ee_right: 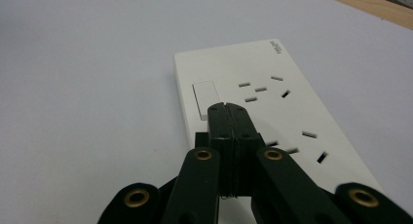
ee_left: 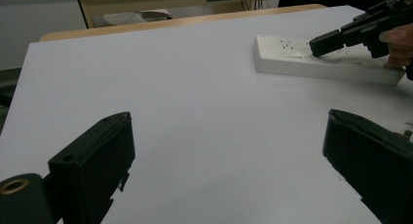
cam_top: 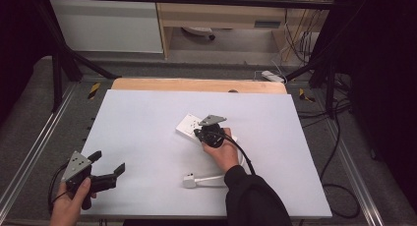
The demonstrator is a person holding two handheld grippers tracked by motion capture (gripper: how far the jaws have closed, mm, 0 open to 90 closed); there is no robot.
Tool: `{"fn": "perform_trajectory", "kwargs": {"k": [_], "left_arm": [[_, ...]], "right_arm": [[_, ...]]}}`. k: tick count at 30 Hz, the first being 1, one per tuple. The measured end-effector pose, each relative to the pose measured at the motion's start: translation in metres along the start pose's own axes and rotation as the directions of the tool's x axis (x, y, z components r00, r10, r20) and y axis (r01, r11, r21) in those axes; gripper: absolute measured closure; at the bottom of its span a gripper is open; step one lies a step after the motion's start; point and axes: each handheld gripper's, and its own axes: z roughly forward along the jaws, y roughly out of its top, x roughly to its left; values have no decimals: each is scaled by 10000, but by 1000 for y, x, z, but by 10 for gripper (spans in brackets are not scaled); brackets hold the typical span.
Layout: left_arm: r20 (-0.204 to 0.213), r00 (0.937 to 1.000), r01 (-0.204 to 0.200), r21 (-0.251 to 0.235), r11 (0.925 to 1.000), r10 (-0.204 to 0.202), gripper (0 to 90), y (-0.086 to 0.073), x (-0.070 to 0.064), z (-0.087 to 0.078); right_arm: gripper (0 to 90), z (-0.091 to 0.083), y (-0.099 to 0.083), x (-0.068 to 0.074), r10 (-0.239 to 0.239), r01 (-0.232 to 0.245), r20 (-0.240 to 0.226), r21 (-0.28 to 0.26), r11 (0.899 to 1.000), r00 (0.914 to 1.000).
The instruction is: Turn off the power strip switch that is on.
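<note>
At the lower left of the high view, the left gripper [cam_top: 109, 171] hangs over the table [cam_top: 142, 137] edge with its jaws wide apart and holding nothing. Lower centre lies a white plug [cam_top: 189, 181] with its cord. Farther in, at mid-frame, the right gripper [cam_top: 200, 134] has its jaws pressed together, empty, tips at the rocker switch [ee_right: 204, 98] of the power strip [ee_right: 253, 102]. The strip is a flat white bar with a rectangular switch near its far end and groups of dark socket slots along its top.
</note>
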Motion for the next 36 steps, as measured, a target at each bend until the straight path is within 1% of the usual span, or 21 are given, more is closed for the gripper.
{"fn": "perform_trajectory", "kwargs": {"k": [2, 3, 4, 6, 18, 35, 36], "left_arm": [[46, 10000, 55, -12, 10000, -55, 48, 0, 0, 0], [-9, 10000, 3, -19, 10000, -3, 48, 0, 0, 0], [43, 10000, 62, -12, 10000, -62, 47, 0, 0, 0], [1, 10000, 8, -15, 10000, -8, 47, 0, 0, 0], [2, 10000, 6, -13, 10000, -6, 47, 0, 0, 0], [-5, 10000, -6, 22, 10000, 6, 47, 0, 0, 0], [1, 10000, 1, 23, 10000, -1, 47, 0, 0, 0]], "right_arm": [[900, 0, 0, 0, 5, -5, -11, -26, 10000, 10000], [900, 0, 0, 1, 14, -14, -8, -47, 10000, 10000], [900, 1, 0, 1, 17, -17, -12, -60, 10000, 10000], [900, 0, -1, 1, 22, -22, -13, -66, 10000, 10000], [900, 1, -1, 1, 6, -7, -28, -132, 9999, 10000], [900, 2, -2, 1, -17, 16, -37, -110, 9999, 10000], [900, 3, -3, 1, -75, 74, -26, -80, 9999, 10000]]}}
